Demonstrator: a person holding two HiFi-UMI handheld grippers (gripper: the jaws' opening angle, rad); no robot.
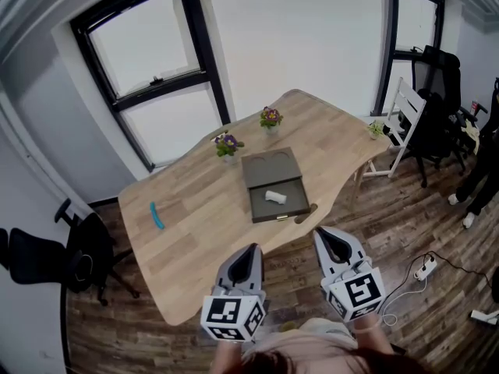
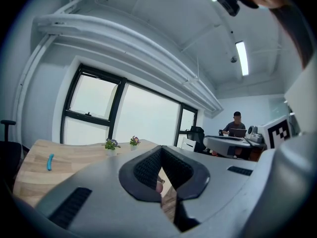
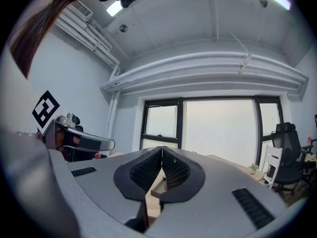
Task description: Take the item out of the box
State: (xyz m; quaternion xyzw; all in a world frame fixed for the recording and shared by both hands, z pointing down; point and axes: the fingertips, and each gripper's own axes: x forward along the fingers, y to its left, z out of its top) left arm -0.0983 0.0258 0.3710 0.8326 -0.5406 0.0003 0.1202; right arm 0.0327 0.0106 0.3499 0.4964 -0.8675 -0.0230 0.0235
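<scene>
Task not begun, as I read it. Box lies open on the table, lid folded back on its far side. White item lies inside the box, about mid-tray, untouched.

My left gripper and right gripper hover well short of the box, off its near side, beyond the table edge. Both pairs of jaws are pressed together with nothing between them.

All steps left: reach to the box, open a gripper, grip the item, lift it clear, set it beside the box.

I count one open box with one white item inside. Two flower pots and one blue object share my one table.
</scene>
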